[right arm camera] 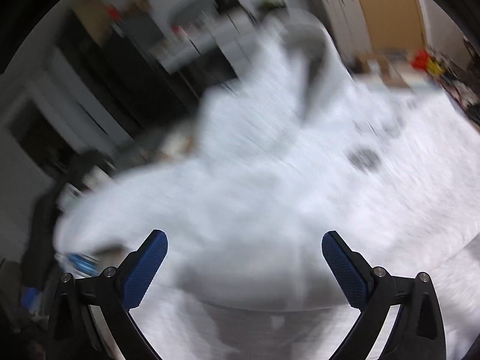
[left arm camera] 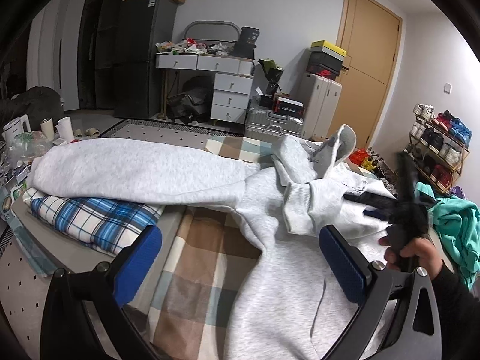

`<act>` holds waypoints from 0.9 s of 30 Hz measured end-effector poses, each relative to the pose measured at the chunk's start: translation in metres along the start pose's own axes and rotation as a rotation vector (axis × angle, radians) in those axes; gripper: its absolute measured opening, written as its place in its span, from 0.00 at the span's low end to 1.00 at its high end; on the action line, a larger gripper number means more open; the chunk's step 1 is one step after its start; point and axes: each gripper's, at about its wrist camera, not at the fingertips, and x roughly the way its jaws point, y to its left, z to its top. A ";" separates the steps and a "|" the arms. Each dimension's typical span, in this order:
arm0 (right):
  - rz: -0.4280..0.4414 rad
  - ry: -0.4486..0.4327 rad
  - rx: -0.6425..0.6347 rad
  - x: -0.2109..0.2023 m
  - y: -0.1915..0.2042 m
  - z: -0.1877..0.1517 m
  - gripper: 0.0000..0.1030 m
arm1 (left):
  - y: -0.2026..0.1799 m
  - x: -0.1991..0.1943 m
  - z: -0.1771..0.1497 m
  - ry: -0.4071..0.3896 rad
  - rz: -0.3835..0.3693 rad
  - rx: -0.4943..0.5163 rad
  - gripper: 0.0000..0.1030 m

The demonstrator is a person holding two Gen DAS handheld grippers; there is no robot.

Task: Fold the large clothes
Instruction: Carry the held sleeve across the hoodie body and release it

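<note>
A light grey hoodie (left arm camera: 270,210) lies spread on a checked bed cover (left arm camera: 204,258). One sleeve (left arm camera: 135,171) stretches left over a folded blue plaid cloth; the other sleeve's cuff (left arm camera: 297,207) is folded onto the chest, with the hood (left arm camera: 336,147) raised behind it. My left gripper (left arm camera: 240,240) is open and empty above the hoodie's lower body. My right gripper (left arm camera: 378,207) shows blurred at right, held by a hand over the chest. In the motion-blurred right wrist view, the right gripper (right arm camera: 244,246) is open and empty above the hoodie (right arm camera: 270,180).
A blue plaid folded cloth (left arm camera: 96,219) lies at the bed's left edge. A teal garment (left arm camera: 456,228) lies at right. Cups and a kettle (left arm camera: 18,126) stand far left. Suitcases (left arm camera: 276,123), a drawer desk (left arm camera: 228,90) and a shoe rack (left arm camera: 438,144) stand behind.
</note>
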 end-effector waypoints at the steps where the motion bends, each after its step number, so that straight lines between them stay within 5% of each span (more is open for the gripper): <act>1: -0.017 0.054 0.010 0.012 -0.010 -0.002 1.00 | -0.002 0.000 0.000 -0.001 0.000 0.006 0.99; 4: -0.039 0.182 0.018 0.032 -0.026 -0.006 0.91 | -0.006 0.006 0.001 0.011 -0.002 0.029 0.99; 7: 0.048 0.087 0.005 0.004 -0.020 0.019 0.89 | -0.005 0.013 0.003 0.016 0.012 0.035 0.99; 10: 0.060 -0.052 -0.028 -0.022 -0.007 0.058 1.00 | -0.003 0.022 0.005 0.032 0.012 0.019 0.99; 14: 0.043 0.065 0.000 0.010 0.002 0.091 1.00 | -0.004 0.032 0.005 0.053 0.013 0.013 0.99; 16: 0.055 0.142 0.046 0.042 0.008 0.103 0.85 | -0.004 0.034 0.005 0.057 0.014 0.019 0.99; 18: 0.036 0.215 0.065 0.070 0.016 0.110 0.35 | -0.002 0.036 0.004 0.060 0.021 0.021 0.99; 20: 0.013 0.247 0.072 0.085 0.018 0.120 0.11 | -0.001 0.040 0.003 0.068 0.024 0.021 0.99; 25: 0.150 0.078 0.062 0.069 0.041 0.171 0.05 | 0.010 0.055 0.001 0.103 0.038 -0.014 0.99; 27: 0.207 -0.060 0.062 0.047 0.048 0.196 0.05 | 0.014 0.059 0.000 0.118 0.042 -0.027 0.99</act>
